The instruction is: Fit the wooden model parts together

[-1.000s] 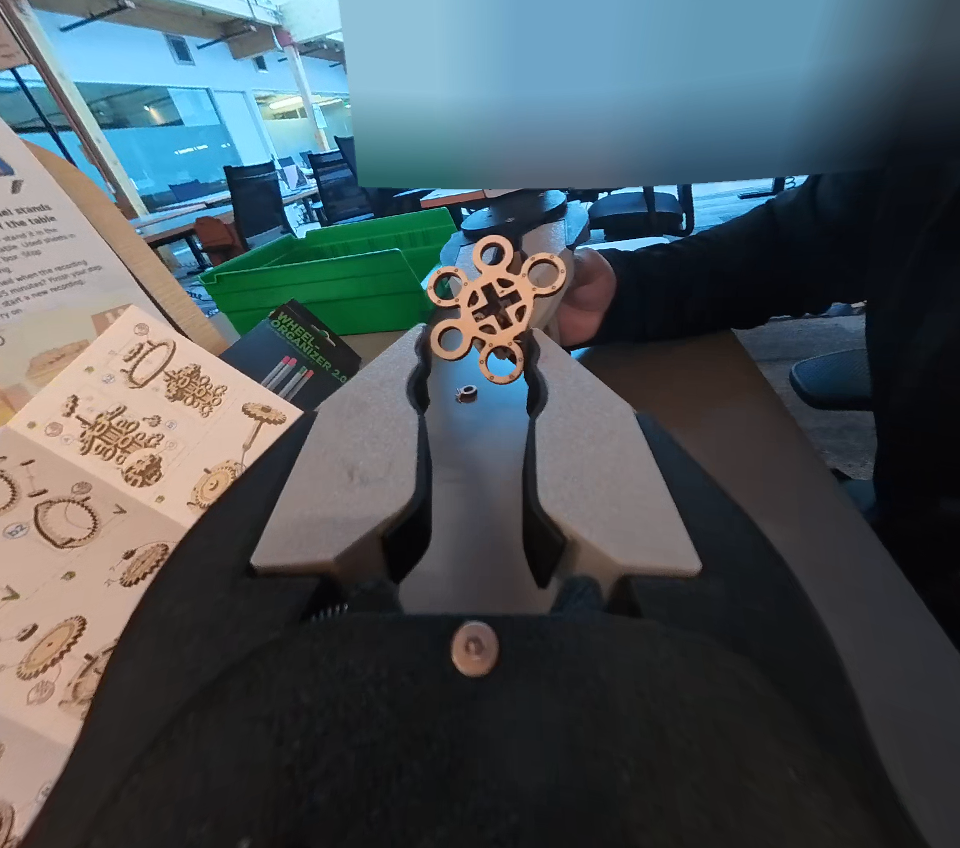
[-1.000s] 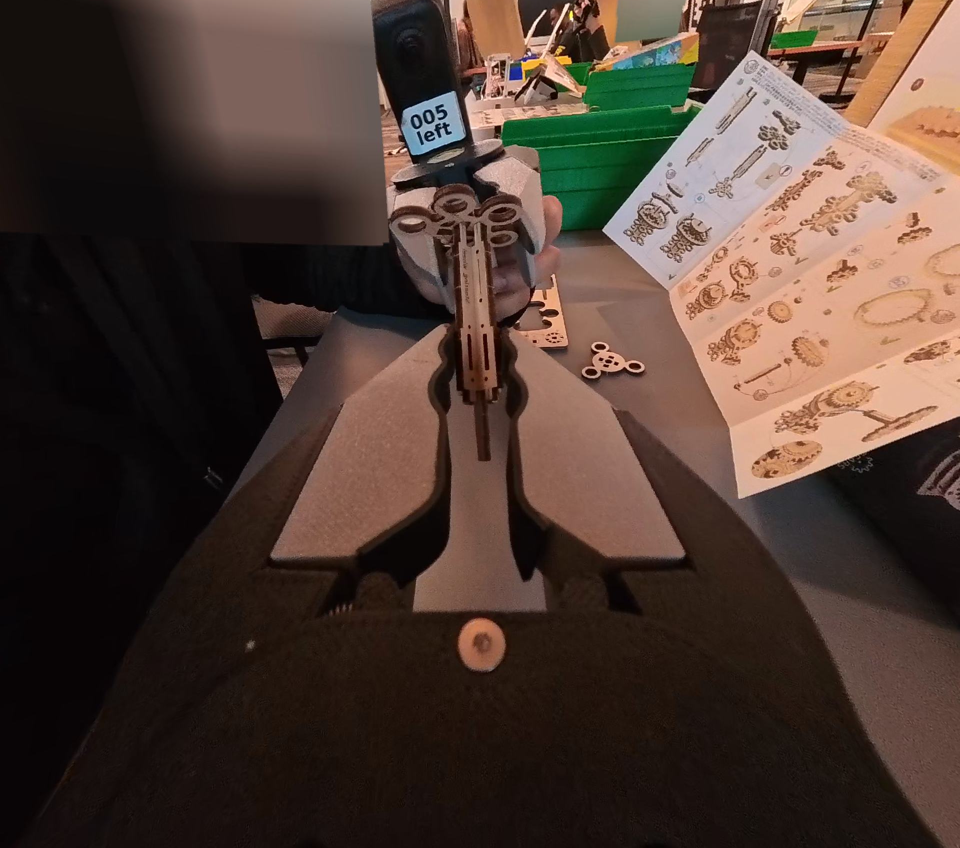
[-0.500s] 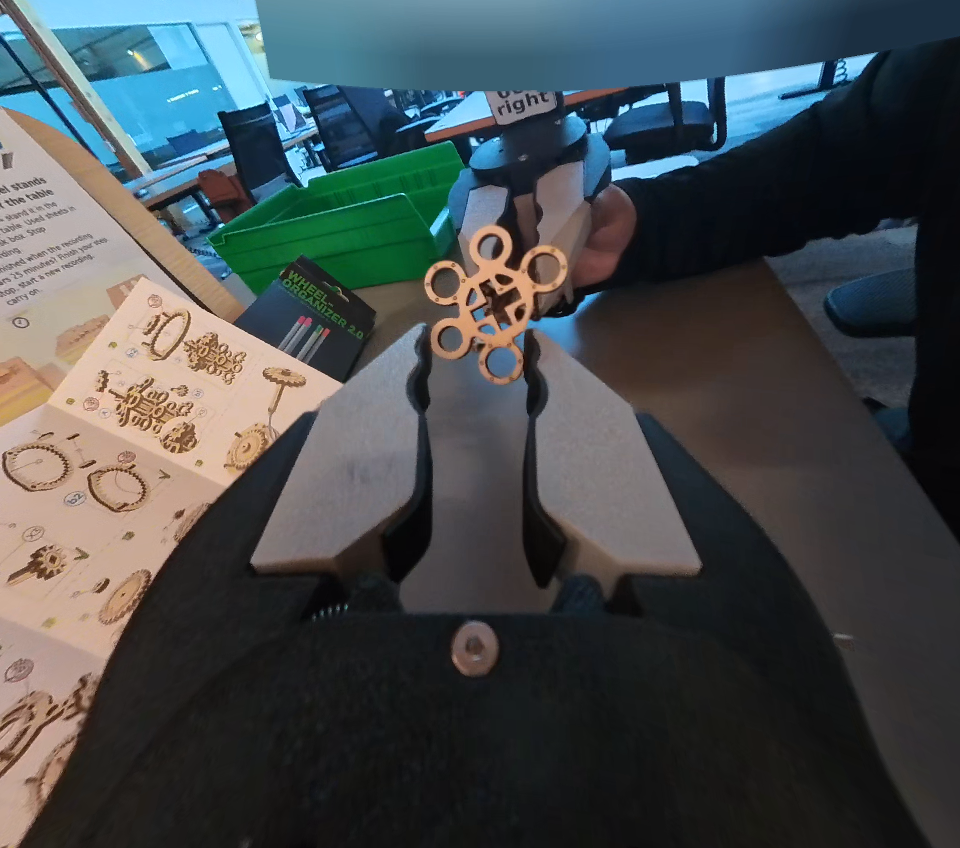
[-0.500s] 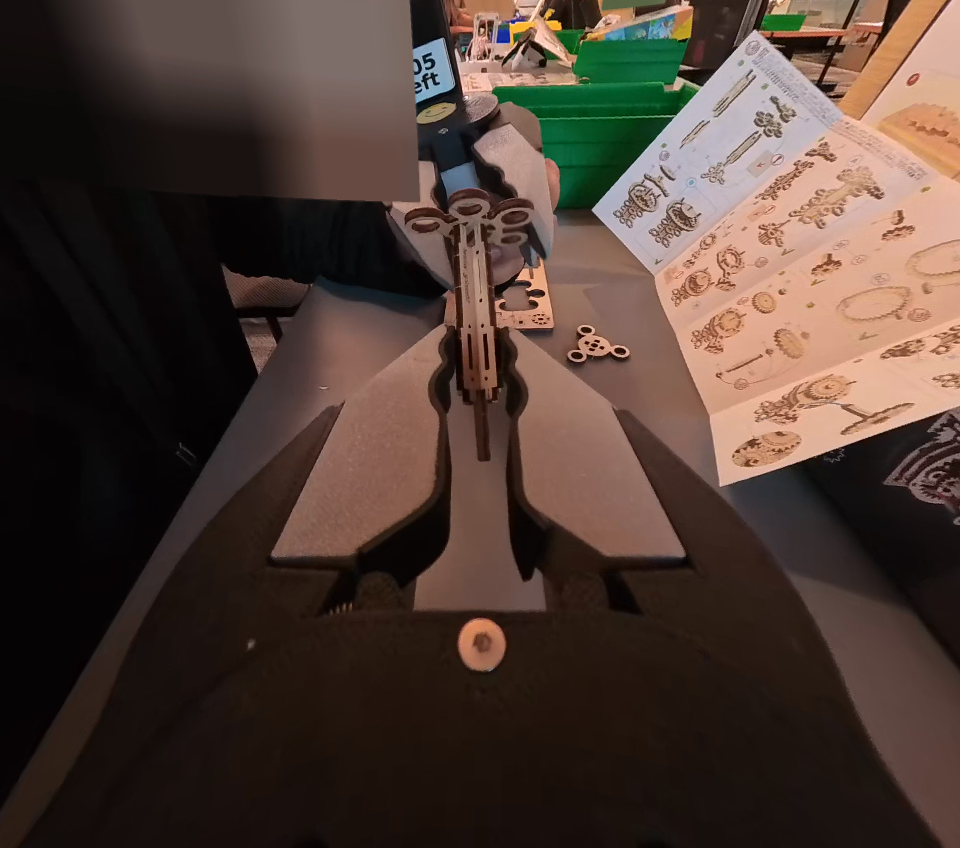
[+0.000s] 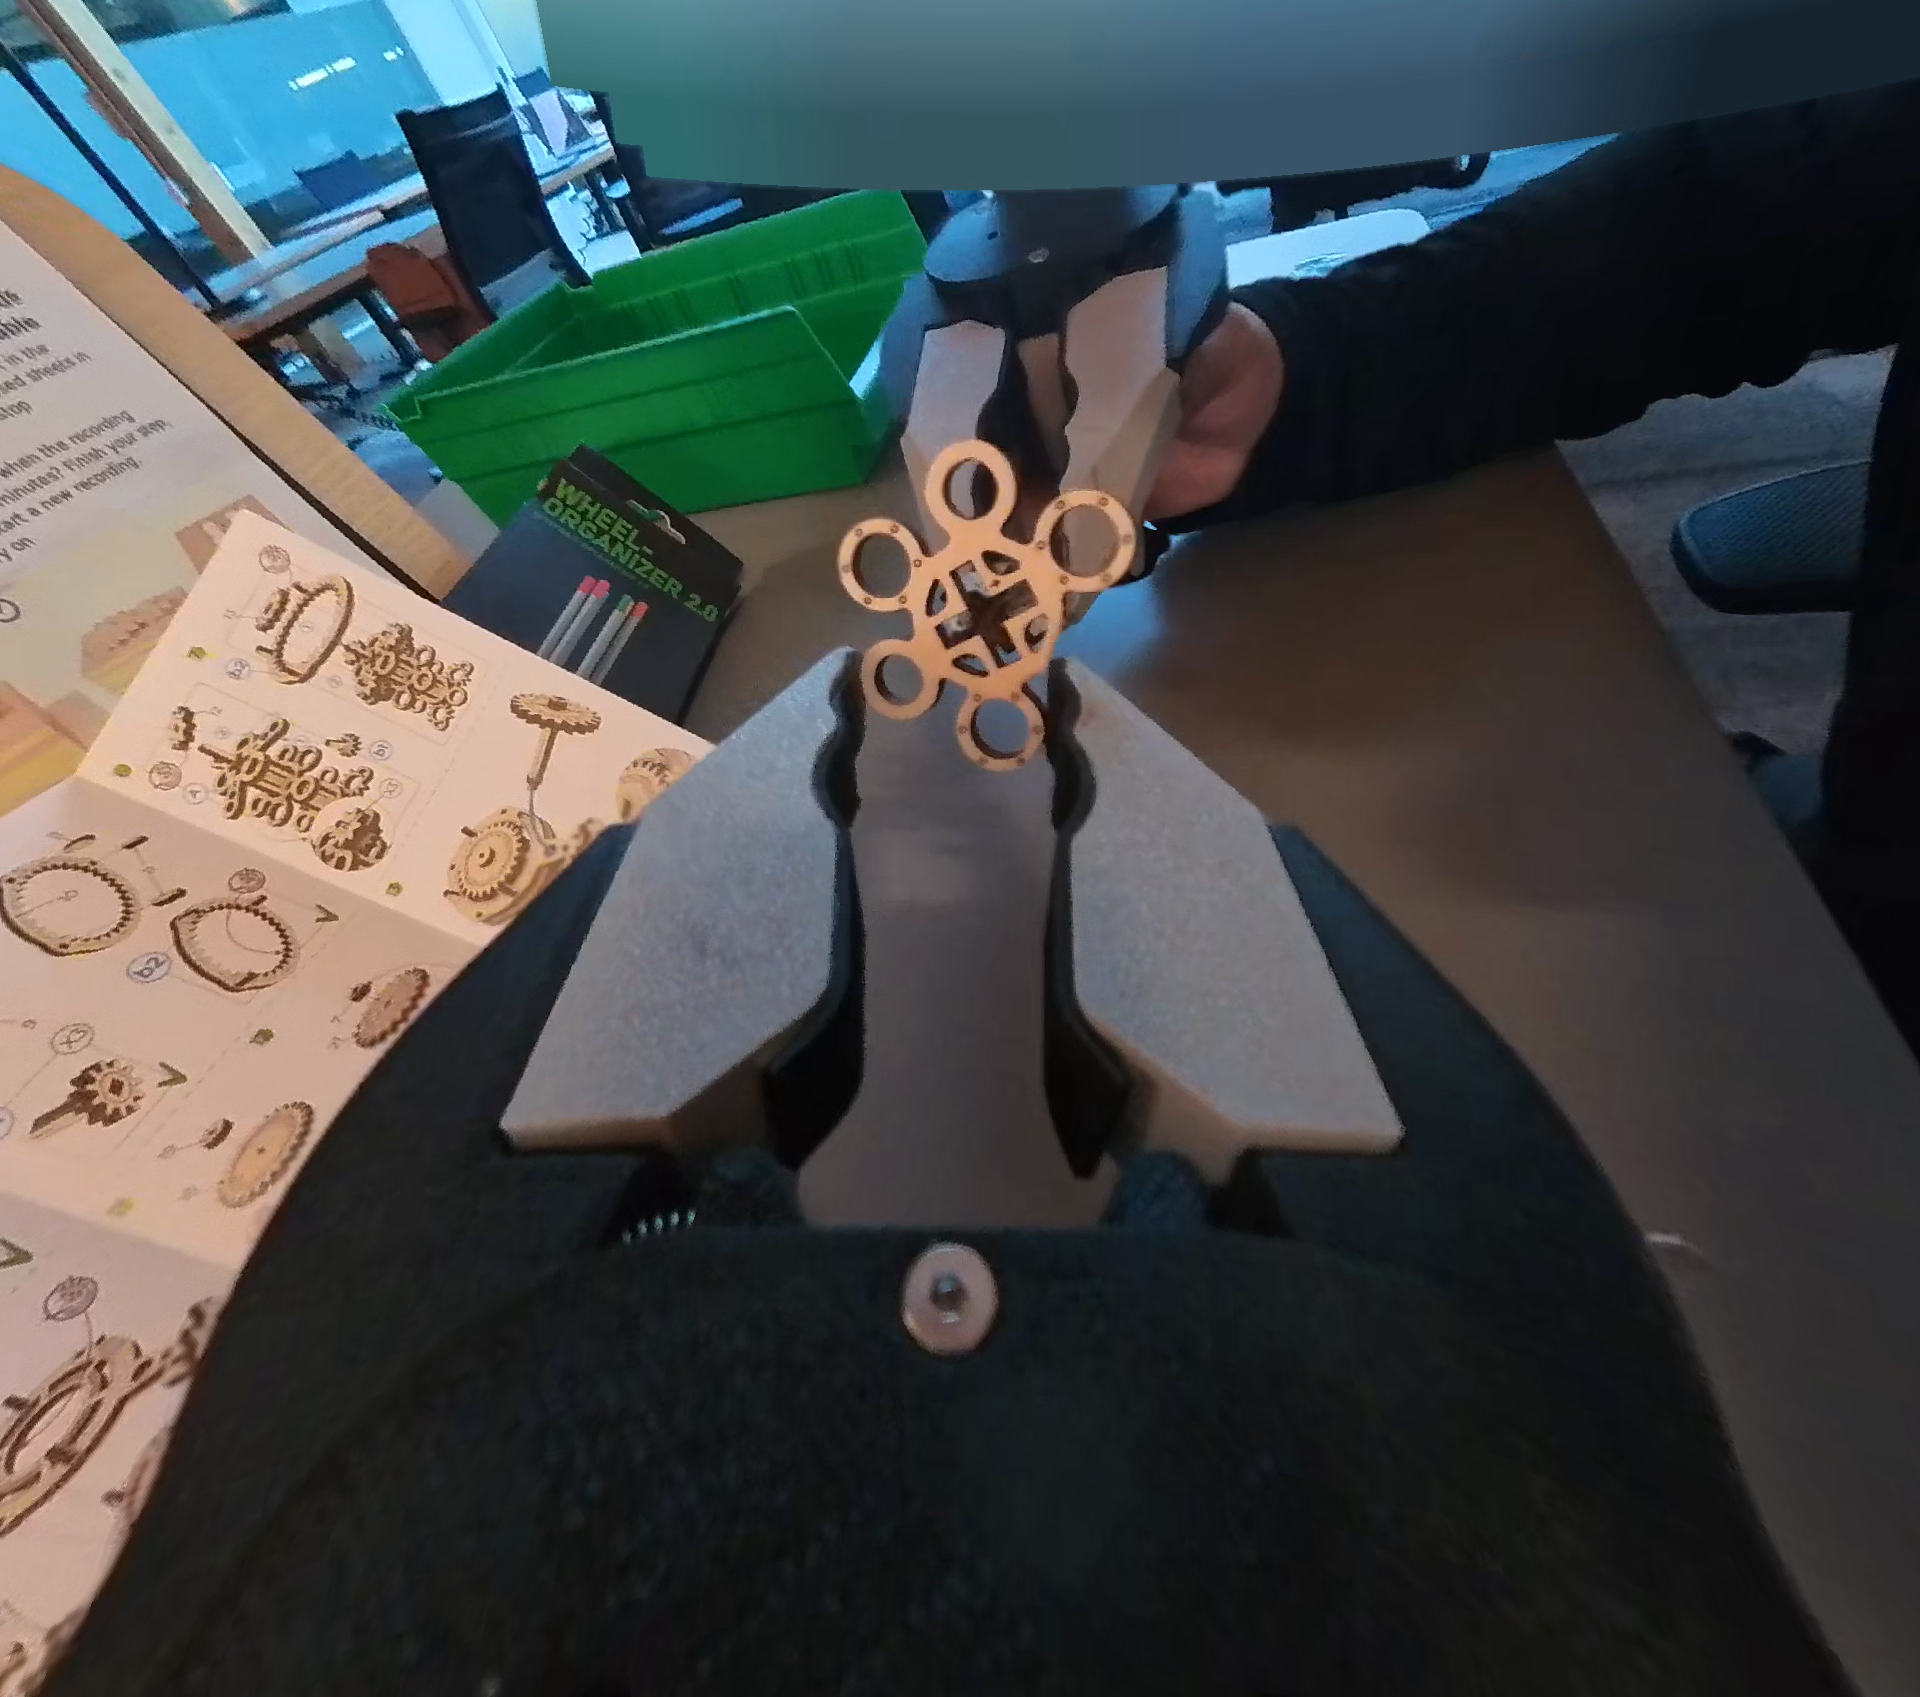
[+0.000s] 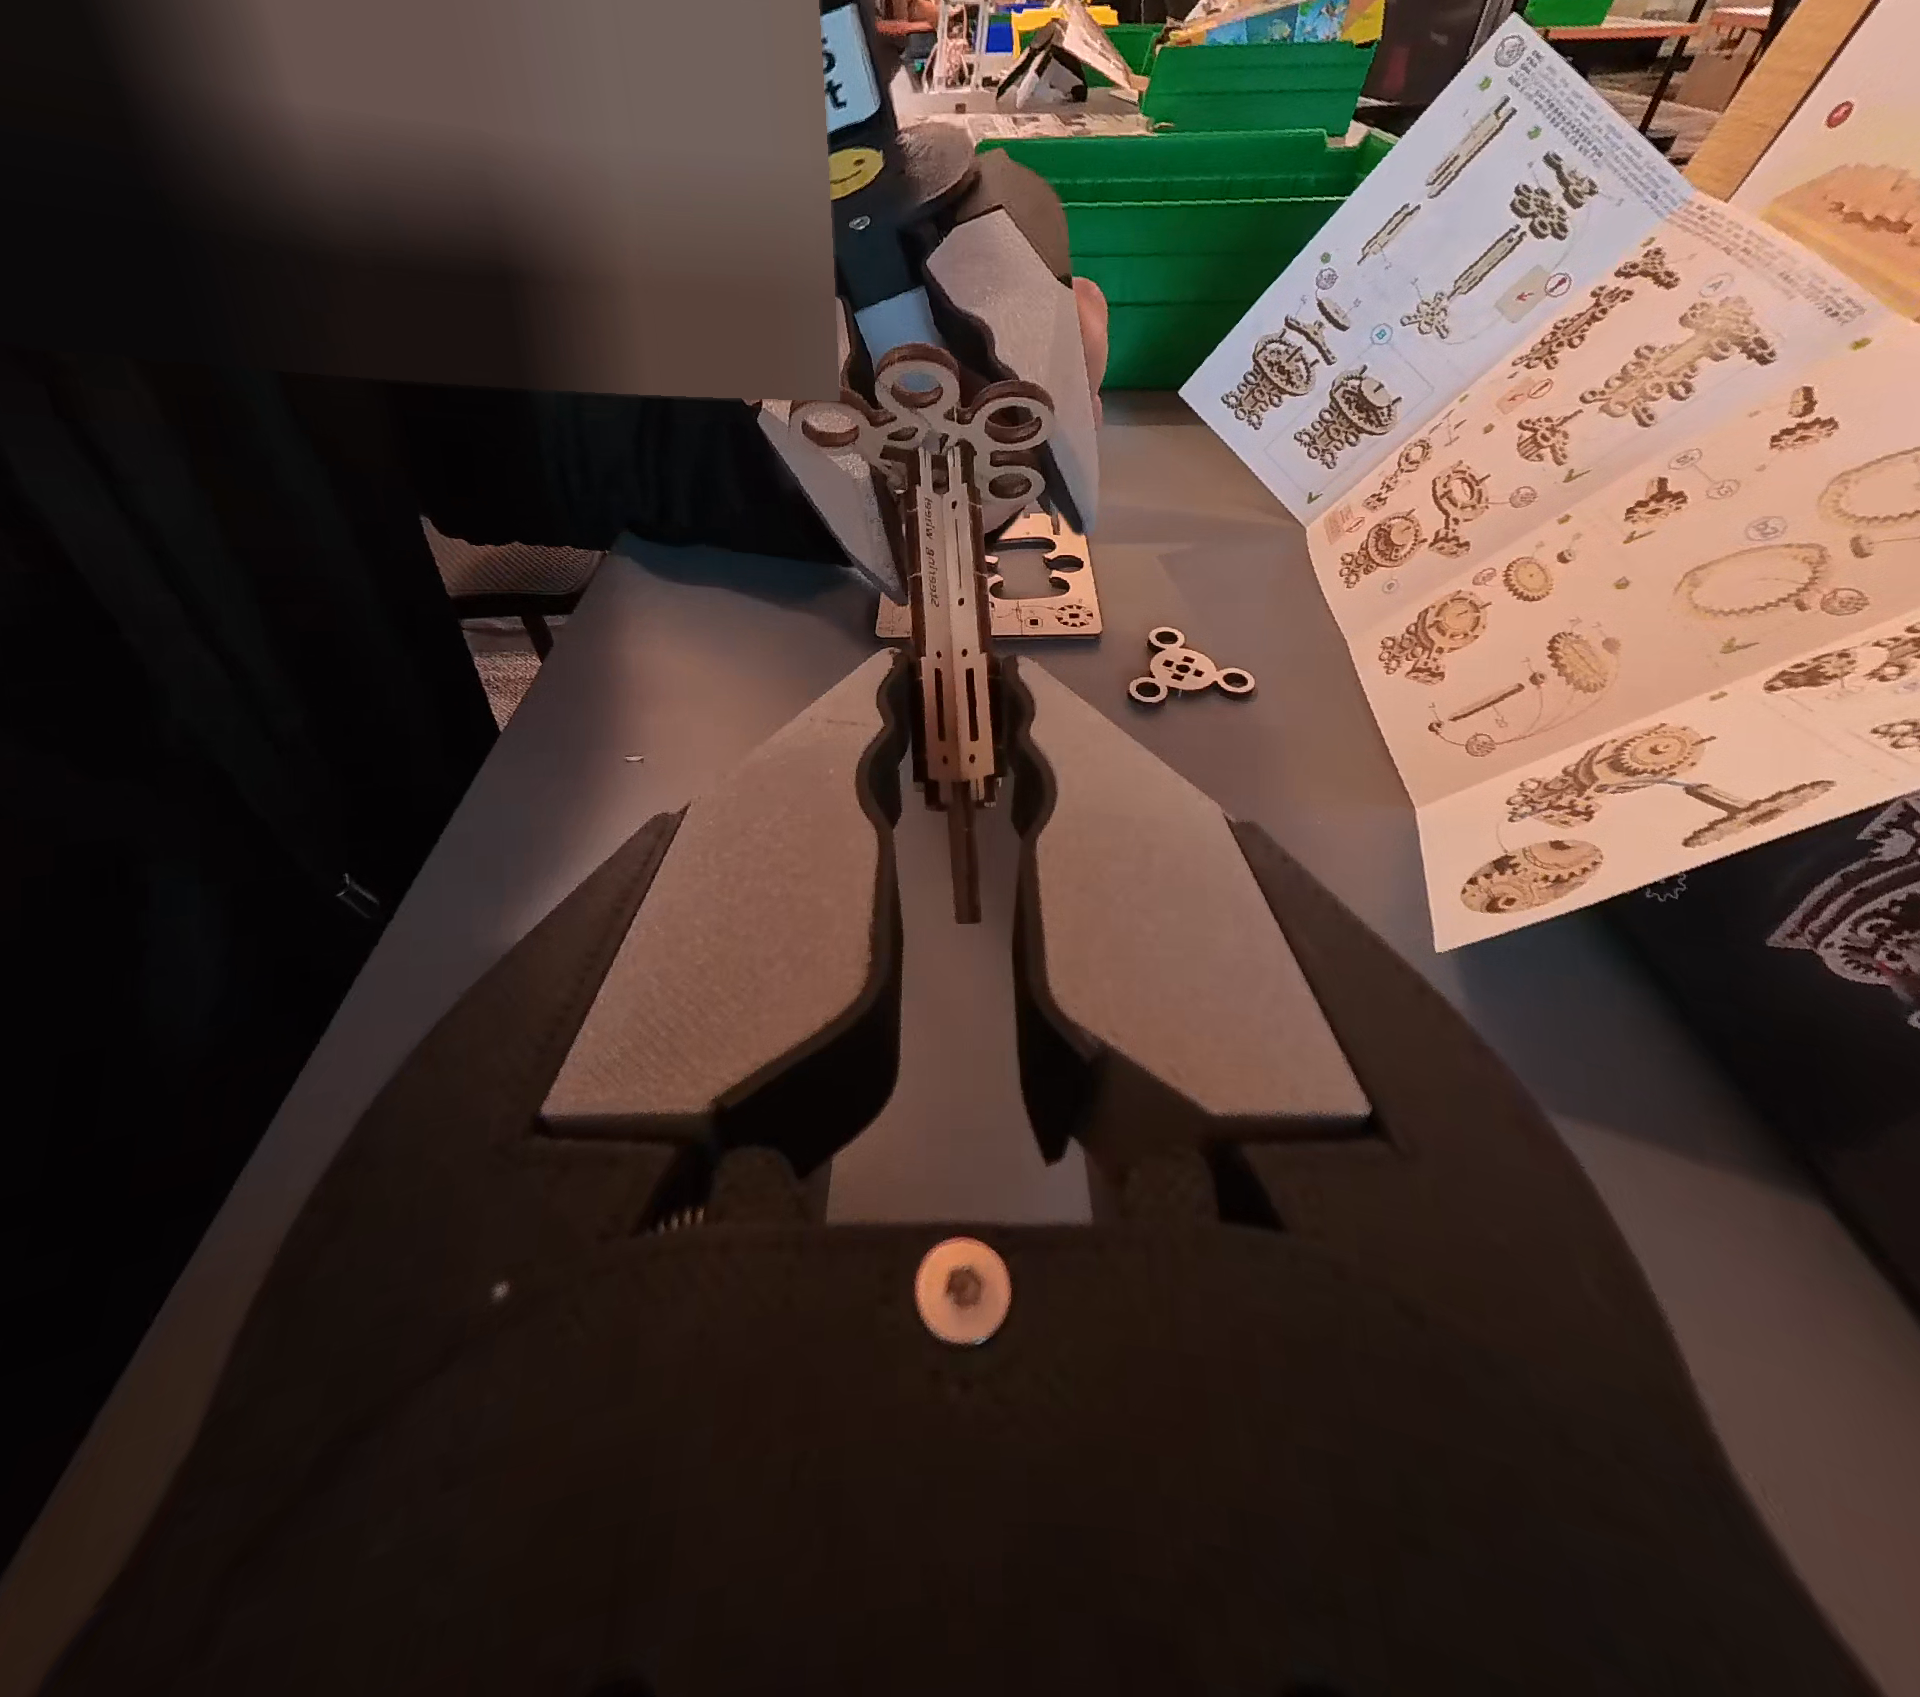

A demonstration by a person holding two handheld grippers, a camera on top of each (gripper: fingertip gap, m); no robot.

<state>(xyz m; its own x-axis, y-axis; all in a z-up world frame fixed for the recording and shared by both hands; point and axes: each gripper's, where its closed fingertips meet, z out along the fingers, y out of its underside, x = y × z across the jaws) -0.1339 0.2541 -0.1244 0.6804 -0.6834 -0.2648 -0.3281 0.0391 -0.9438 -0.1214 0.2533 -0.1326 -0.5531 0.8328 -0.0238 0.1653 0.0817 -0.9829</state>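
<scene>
A flat wooden ring plate (image 5: pixel 1044 624) with several round loops sits at the tips of my left gripper (image 5: pixel 951 712), whose jaws close on its lower loops. My right gripper (image 6: pixel 954 691) is shut on a slotted wooden shaft (image 6: pixel 951 660) that points away from it. The plate (image 6: pixel 925 426) sits crosswise on the shaft's far end. The two grippers face each other above the grey table (image 5: pixel 1403 764). The right gripper (image 5: pixel 1029 494) shows behind the plate in the left wrist view, and the left gripper (image 6: pixel 966 504) shows around the plate in the right wrist view.
A loose three-loop wooden part (image 6: pixel 1190 671) and a punched-out wooden sheet (image 6: pixel 1039 598) lie on the table. A folded instruction sheet (image 6: pixel 1558 556) stands to one side. Green bins (image 5: pixel 644 380) and a black packet (image 5: pixel 613 598) stand behind. A hand (image 5: pixel 1216 411) holds the right gripper. The black packet (image 5: pixel 613 598) is about 25 centimetres from both grippers' fingertips.
The two grippers have drawn closer together and the joined pair has tilted and risen a little. The plate stays on the shaft's end. Both grips are unchanged.
</scene>
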